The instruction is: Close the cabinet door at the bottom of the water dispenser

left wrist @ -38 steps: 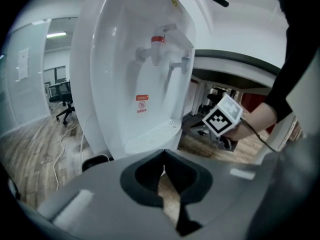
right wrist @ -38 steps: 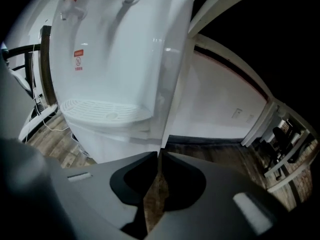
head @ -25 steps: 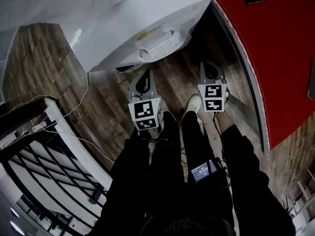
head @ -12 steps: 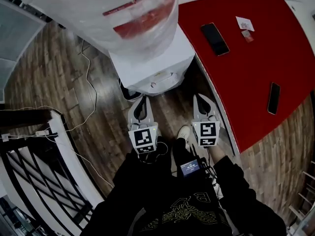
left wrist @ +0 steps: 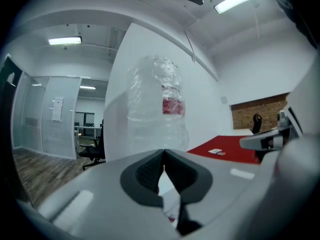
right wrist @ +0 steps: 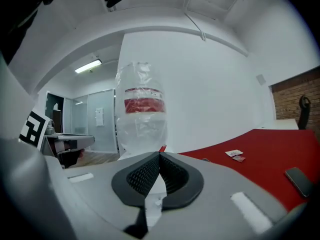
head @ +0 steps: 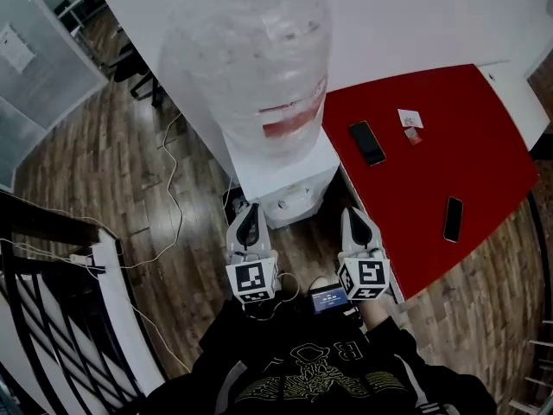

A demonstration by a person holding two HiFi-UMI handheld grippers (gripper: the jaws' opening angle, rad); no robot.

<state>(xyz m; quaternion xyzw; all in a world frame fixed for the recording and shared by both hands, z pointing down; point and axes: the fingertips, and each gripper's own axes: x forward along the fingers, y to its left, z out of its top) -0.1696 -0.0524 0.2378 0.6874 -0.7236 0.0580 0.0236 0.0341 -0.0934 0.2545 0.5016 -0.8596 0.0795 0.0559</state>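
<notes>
The white water dispenser [head: 285,175] stands against the wall beside the table, carrying a large plastic-wrapped bottle [head: 255,67] with a red label. Its bottom cabinet door is hidden under its top from above. Both grippers are held level in front of it, apart from it. My left gripper [head: 251,207] is shut with nothing in it, and in the left gripper view the bottle [left wrist: 157,109] rises beyond its closed tips [left wrist: 163,152]. My right gripper [head: 351,213] is also shut and empty, its tips [right wrist: 159,154] pointing at the bottle [right wrist: 142,116].
A red table [head: 432,171] stands to the right of the dispenser, with two phones [head: 366,142] [head: 451,219] and small cards [head: 409,118] on it. Cables [head: 168,188] trail over the wood floor on the left. A black-and-white railing [head: 78,318] fills the lower left.
Both grippers have risen from near the floor at the dispenser's base to about the height of its top. The head view has pulled up and now takes in the whole bottle.
</notes>
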